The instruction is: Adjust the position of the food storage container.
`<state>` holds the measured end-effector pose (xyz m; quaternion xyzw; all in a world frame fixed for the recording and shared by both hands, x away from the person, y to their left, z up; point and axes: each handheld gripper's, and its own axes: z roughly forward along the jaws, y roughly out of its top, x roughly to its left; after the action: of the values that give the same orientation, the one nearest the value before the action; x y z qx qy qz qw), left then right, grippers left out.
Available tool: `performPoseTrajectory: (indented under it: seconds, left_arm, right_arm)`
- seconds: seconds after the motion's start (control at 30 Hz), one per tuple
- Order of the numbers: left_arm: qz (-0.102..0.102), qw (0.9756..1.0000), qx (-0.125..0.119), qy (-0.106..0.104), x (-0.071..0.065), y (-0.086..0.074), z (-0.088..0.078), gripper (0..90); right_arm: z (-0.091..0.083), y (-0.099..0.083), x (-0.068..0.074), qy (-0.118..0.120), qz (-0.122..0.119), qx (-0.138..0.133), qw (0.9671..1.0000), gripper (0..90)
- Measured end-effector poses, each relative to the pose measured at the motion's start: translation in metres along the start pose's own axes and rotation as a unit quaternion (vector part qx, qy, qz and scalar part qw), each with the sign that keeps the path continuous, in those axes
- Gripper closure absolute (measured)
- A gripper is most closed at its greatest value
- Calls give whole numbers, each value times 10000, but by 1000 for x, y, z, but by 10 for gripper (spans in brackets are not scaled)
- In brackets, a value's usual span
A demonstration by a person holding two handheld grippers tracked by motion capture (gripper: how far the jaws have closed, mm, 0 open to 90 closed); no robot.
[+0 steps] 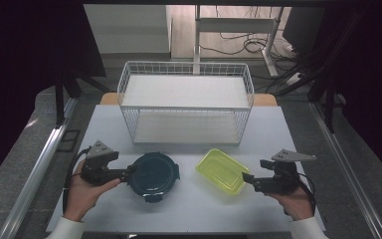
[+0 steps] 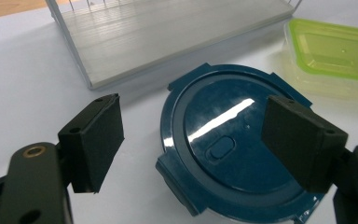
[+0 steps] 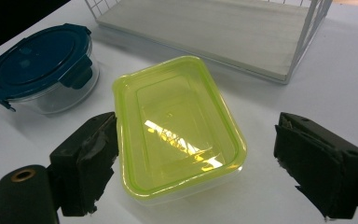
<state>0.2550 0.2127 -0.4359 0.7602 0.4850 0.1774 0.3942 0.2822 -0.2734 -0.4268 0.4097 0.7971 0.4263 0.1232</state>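
Now both grippers face their containers
Left gripper [image 1: 128, 173] gapes beside the round blue container [image 1: 154, 175]; right gripper [image 1: 247, 179] gapes beside the yellow-lidded box [image 1: 222, 171], nothing gripped

Light falls from overhead onto the white counter [image 1: 189, 199], which reads bright in the high view while the surroundings at both sides sink into near black. A white streak of glare crosses the dark blue lid [image 2: 228, 154] in the left gripper view, and smaller glints sit on the yellow-green lid [image 3: 177, 135] in the right gripper view. Shadows are soft. The nearest jaws look slightly soft-focused.
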Motion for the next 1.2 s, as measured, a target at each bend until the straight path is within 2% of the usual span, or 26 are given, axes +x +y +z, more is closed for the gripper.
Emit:
performPoseTrajectory:
  seconds: [0.07, 0.23, 0.43, 0.53, 0.63, 0.8, 0.97, 1.2]
  left_arm:
    - [96, 9999, 42, 71, -1, -1, 1, 213]
    - [-10, 9999, 145, 14, -3, -6, 0, 214]
    - [-206, 9997, 34, -125, -4, -3, -4, 213]
    - [-101, 9999, 37, -78, -5, -2, 0, 207]
    - [-149, 9998, 82, -92, -2, -3, 4, 208]
    - [-187, 9998, 110, -43, 0, -6, 6, 208]
    - [-193, 9997, 133, 56, 0, -6, 2, 211]
    - [-5, 9999, 108, 92, -1, 11, -4, 225]
  right_arm:
    - [1, 0, -1, -1, -23, 43, 10000, 148]
    - [3, 0, 2, 30, 21, 137, 9999, 154]
    - [-1, -5, 3, -31, 139, 112, 9998, 157]
    - [-3, -4, 1, -82, 197, 40, 9998, 165]
    - [-5, -4, -3, -204, 255, -109, 9994, 173]
    - [-4, -5, -9, -202, 351, -120, 9991, 179]
    - [-2, -5, -7, -188, 361, -72, 9991, 180]
    - [-2, -3, -4, -182, 372, -77, 9991, 182]
